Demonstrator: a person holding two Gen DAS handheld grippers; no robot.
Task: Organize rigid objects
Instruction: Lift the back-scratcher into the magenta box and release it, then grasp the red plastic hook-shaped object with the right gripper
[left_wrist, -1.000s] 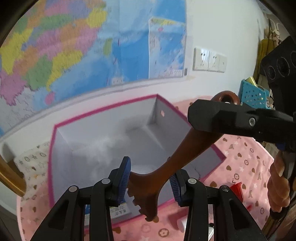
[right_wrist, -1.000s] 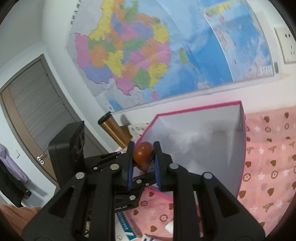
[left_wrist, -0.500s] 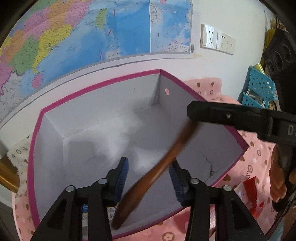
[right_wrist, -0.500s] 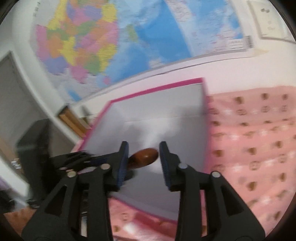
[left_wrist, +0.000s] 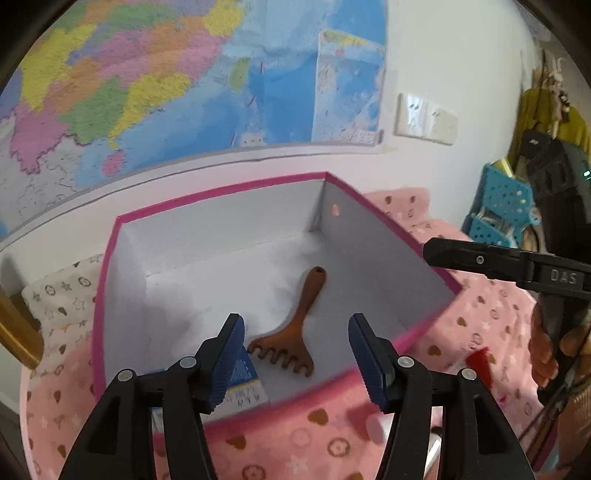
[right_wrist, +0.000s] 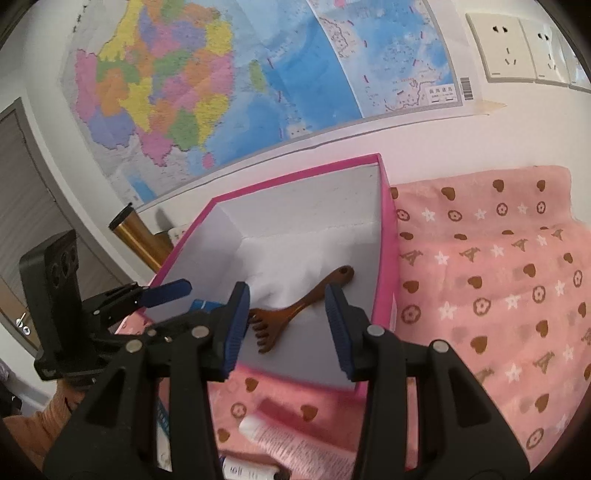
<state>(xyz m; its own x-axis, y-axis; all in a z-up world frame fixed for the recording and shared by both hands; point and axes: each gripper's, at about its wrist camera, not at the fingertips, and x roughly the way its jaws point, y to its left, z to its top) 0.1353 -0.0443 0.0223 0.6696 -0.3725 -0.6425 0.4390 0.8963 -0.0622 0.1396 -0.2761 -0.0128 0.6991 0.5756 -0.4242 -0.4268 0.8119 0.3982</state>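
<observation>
On my far left in the left wrist view I see a brass-coloured tube (left_wrist: 14, 332) at the frame's edge, resting by the pink patterned cloth (left_wrist: 295, 439) that covers the bench. My left tongs (left_wrist: 295, 354) hang over the near edge of the pink-rimmed box (left_wrist: 221, 190), their blue pads spread well apart and holding nothing. Just behind the left pad a blue and white packet (left_wrist: 243, 384) lies in the near corner of the box. To the right of it the brown wooden rake-shaped tool (left_wrist: 291, 332) lies flat on the white floor of the box, its teeth toward me and its handle running away toward the far right wall, touching neither pair of tongs. Further right, one black finger of my right tongs (left_wrist: 480, 258) reaches in over the box's right rim, and a small red item (left_wrist: 478, 363) sits on the cloth below it. A blue perforated basket (left_wrist: 506, 206) stands at the far right by the wall.

From the right wrist view, the left tongs (right_wrist: 166, 290) show at the left over the box's near corner. My right tongs (right_wrist: 286, 325) are likewise parted and empty, framing the wooden tool (right_wrist: 295, 306) between their pads from above without contact. A white tube (right_wrist: 295, 443) lies on the cloth below them. A wall map (right_wrist: 221, 92) hangs behind the box (right_wrist: 295, 173), with sockets (right_wrist: 517, 48) to its right.
</observation>
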